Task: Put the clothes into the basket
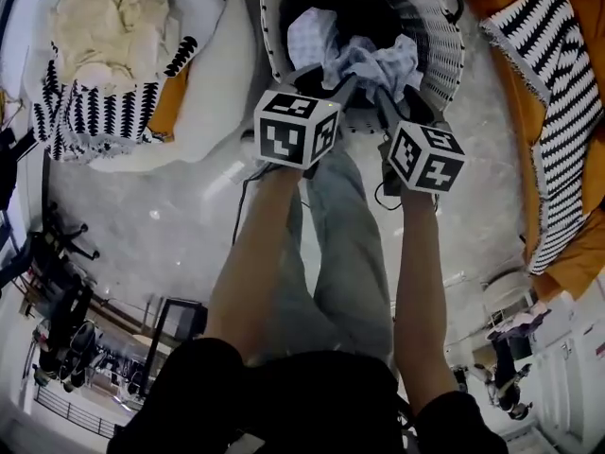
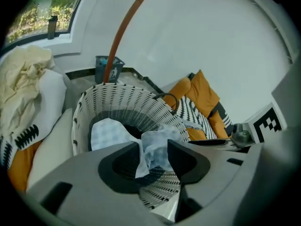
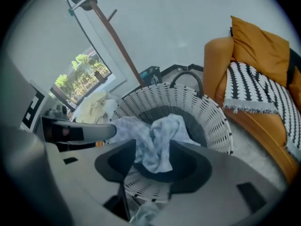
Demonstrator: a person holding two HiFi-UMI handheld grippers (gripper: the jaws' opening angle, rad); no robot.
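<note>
Over the near rim of the basket, left gripper and right gripper stand jaws apart, pale checked cloth slack between both, spilling inside; bare floor before the basket, sofa beside.

Soft daylight comes from the window up and left of the left gripper. Both gripper views bulge and darken at the corners; the near jaws blur, and the floor shows pale glare.
</note>
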